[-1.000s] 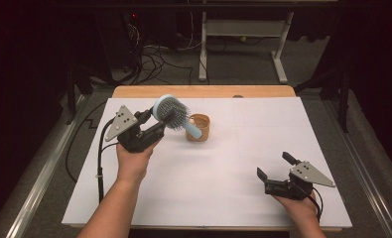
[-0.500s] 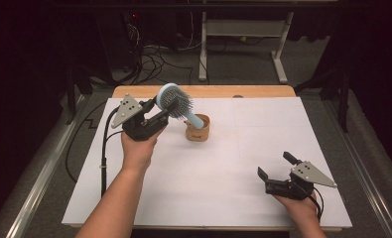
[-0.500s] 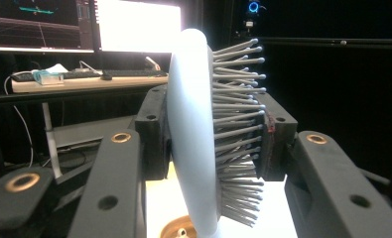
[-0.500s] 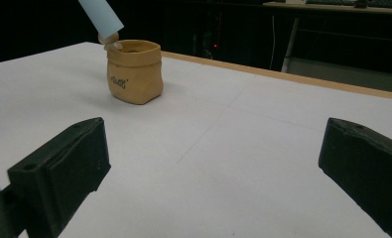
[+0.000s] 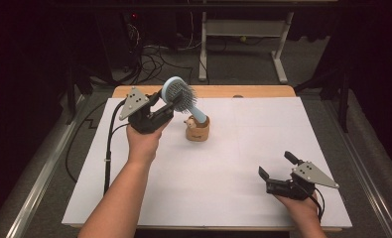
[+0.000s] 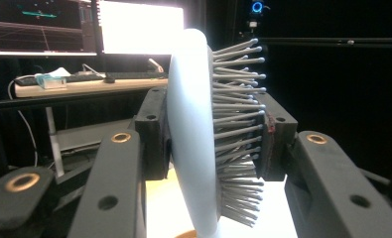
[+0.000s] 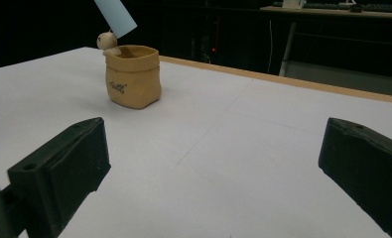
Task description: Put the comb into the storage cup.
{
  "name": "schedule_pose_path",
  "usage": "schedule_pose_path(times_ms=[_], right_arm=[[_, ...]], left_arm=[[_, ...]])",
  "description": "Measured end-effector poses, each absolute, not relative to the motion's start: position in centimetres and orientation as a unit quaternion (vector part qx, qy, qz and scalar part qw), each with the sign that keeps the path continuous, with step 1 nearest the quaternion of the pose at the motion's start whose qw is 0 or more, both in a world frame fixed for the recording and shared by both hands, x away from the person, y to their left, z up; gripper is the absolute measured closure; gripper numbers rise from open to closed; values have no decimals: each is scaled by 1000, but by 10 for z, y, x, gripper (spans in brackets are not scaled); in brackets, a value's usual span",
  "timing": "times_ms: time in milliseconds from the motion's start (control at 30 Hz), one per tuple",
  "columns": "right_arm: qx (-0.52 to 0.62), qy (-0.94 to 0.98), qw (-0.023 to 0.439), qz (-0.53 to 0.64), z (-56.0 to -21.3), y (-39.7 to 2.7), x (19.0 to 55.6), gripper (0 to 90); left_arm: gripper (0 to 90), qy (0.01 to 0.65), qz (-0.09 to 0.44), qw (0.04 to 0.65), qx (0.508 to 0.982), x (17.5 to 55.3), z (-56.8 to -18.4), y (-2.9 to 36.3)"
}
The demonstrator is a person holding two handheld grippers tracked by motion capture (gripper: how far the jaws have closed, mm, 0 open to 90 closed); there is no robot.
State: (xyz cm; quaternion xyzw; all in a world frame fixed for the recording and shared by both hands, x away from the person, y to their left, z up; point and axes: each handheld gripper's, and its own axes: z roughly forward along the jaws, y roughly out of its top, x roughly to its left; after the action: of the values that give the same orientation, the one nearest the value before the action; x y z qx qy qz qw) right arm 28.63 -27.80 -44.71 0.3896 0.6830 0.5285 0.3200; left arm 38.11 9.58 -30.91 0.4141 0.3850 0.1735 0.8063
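Pale blue plastic forms the back and handle of the hairbrush (image 5: 179, 94), whose round head of grey bristles is pinched between the jaws of the left gripper (image 5: 169, 101). In the left gripper view, one pad presses on the smooth back of the brush head (image 6: 191, 129) and the other on the bristle tips. The brush slants over the far left part of the white table (image 5: 233, 188), head up, its handle running down into a small tan pot (image 5: 197, 130) shaped like a sack. In the right gripper view the handle's end (image 7: 115, 16) sits at the pot's (image 7: 134, 74) rim, beside a little round figure on that rim; how deep it goes I cannot tell. The pot stands on the table just beside the left hand (image 5: 143, 141). Well apart, at the near right, the right gripper (image 5: 278, 171) rests low over the table with its jaws spread wide and nothing between them.
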Motion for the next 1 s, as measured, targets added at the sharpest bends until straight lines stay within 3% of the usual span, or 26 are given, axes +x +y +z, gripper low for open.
schedule_pose_path(times_ms=[1000], right_arm=[[391,679,331,527,-446,-280,284,1]], left_arm=[[576,413,179,781,433,406,-335,79]])
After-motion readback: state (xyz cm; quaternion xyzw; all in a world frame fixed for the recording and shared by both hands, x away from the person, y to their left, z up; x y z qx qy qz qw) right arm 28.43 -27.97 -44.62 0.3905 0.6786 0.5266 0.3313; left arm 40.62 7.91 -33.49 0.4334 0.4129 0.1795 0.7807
